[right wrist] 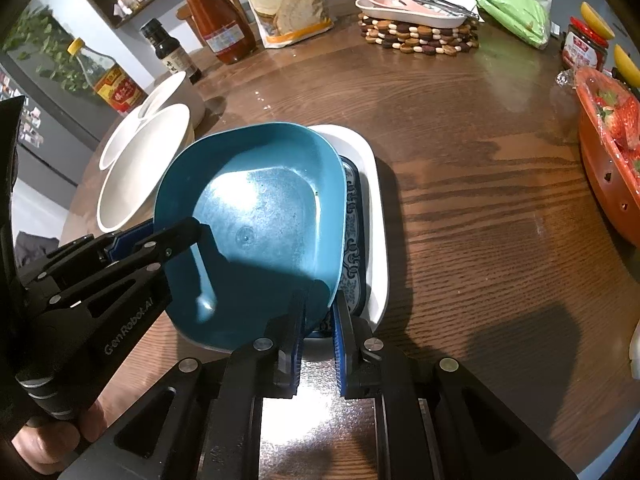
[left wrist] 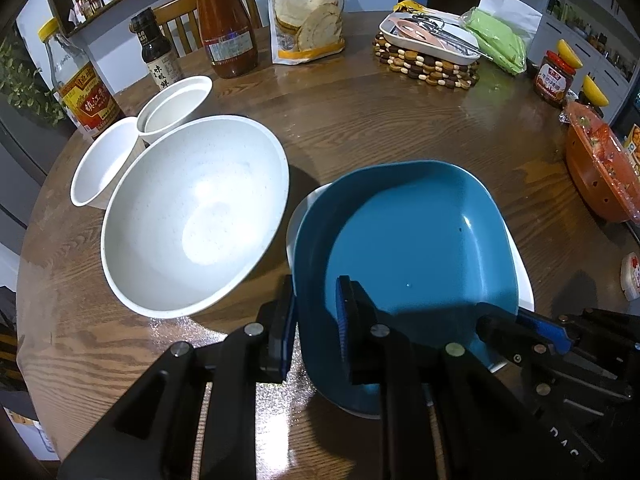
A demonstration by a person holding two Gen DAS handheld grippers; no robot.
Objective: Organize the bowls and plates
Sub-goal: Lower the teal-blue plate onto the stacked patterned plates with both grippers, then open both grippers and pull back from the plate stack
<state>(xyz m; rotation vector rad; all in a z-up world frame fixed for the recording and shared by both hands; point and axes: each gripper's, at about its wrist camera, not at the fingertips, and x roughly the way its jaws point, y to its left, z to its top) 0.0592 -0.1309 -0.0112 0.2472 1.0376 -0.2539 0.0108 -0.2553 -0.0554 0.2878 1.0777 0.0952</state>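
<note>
A glossy teal plate (left wrist: 412, 248), square with rounded corners, sits tilted over a white plate (right wrist: 376, 216) with a blue patterned inner band on the grained wooden worktop (right wrist: 480, 208). The left hand-held gripper (left wrist: 316, 320) and right hand-held gripper (right wrist: 318, 324) each pinch its near rim. A speckled white bowl (left wrist: 192, 216) sits just left; open wood lies to the right

Both views are dim, lit from overhead. Glare sits on the floor of the teal plate (right wrist: 260, 216) and, more softly, inside the large white bowl (left wrist: 200, 216). Dark gripper shadows fall on the wooden table (right wrist: 480, 240) towards its near edge. Fisheye distortion bends the far edge, and black vignetting fills the corners. Focus is fairly sharp.
</note>
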